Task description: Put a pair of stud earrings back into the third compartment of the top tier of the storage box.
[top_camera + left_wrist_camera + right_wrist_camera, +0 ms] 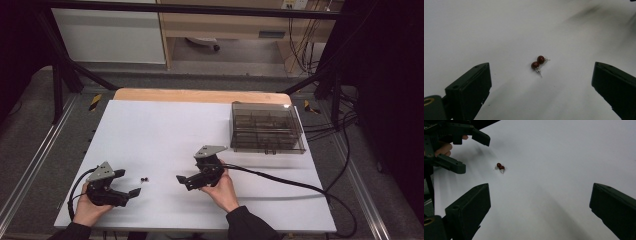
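Two small dark red stud earrings [145,178] with silvery posts lie touching each other on the white table sheet [165,130]. They rest between the two grippers. My left gripper [128,183] is open and points right at them; in the left gripper view the earrings [537,63] lie a short way ahead of its wide jaws [541,82]. My right gripper [184,181] is open and points left. In the right gripper view the earrings [500,166] lie ahead and to the left, with the left gripper [472,153] just beyond them. Neither gripper holds anything.
A smoky transparent compartment box [267,127] with its lid down stands at the back right of the sheet. The right gripper's cable [285,181] trails across the sheet to the right. The table's wooden edge [200,95] runs along the back.
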A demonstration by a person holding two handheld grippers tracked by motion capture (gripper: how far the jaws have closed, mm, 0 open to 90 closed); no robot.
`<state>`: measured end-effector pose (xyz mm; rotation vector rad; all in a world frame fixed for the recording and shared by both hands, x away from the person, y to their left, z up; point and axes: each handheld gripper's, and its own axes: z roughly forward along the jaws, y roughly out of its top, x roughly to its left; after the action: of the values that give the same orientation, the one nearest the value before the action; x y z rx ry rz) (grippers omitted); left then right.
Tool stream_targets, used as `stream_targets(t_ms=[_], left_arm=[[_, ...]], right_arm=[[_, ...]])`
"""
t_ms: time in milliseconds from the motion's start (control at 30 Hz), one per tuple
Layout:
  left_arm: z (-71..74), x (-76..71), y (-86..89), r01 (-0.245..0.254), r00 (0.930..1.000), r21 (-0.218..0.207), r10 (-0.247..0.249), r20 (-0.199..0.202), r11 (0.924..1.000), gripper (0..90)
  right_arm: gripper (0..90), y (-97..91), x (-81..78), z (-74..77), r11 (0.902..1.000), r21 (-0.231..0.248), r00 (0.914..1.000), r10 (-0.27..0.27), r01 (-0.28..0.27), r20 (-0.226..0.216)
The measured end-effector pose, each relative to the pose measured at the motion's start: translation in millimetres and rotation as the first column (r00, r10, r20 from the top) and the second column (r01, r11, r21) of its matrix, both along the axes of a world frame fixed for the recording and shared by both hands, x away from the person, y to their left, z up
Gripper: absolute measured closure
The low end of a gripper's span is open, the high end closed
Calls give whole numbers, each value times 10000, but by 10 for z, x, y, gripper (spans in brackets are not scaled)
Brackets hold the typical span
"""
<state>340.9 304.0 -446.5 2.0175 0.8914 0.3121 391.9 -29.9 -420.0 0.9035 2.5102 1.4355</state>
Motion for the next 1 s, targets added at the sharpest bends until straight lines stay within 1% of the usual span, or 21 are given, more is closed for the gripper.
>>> stream_targets(t_ms=[100, 367, 400, 467, 533, 667, 800, 900, 933, 1000], left_arm=[[-3, -1, 0, 12, 10000, 32, -12, -23, 10000, 28], [-11, 0, -3, 19, 10000, 123, -18, -57, 9999, 28], [-11, -1, -5, 19, 10000, 146, -18, -51, 9999, 28], [-11, -2, -7, 14, 10000, 157, -14, -40, 9999, 28], [-12, -1, -8, 18, 10000, 168, -17, -47, 9999, 28], [-14, 0, -7, 22, 10000, 182, -21, -51, 9998, 28], [-15, 1, -7, 36, 10000, 206, -35, -52, 9998, 28], [-18, 6, -1, 32, 10000, 202, -30, -85, 9998, 28], [-19, 6, 0, 22, 10000, 195, -20, -92, 9998, 28], [-16, 2, 1, 21, 10000, 188, -20, -76, 9998, 28]], right_arm=[[43, 139, 40, -7, 9998, -144, 9999, 129, -129, 19], [69, 441, 161, -57, 9990, -238, 9992, 378, -381, -113], [75, 473, 174, -65, 9988, -182, 9989, 447, -449, -116], [83, 546, 196, -78, 9981, -346, 9987, 496, -501, -140], [98, 617, 211, -92, 9966, -484, 9978, 665, -666, -49], [137, 767, 215, -106, 9936, -584, 9953, 966, -966, -41], [175, 923, 224, -133, 9873, -860, 9909, 1345, -1336, 52], [217, 1023, 234, -168, 9825, -1026, 9878, 1556, -1555, -69], [245, 1055, 234, -179, 9815, -1055, 9871, 1597, -1598, -97], [285, 1096, 236, -200, 9804, -959, 9851, 1710, -1719, -180]])
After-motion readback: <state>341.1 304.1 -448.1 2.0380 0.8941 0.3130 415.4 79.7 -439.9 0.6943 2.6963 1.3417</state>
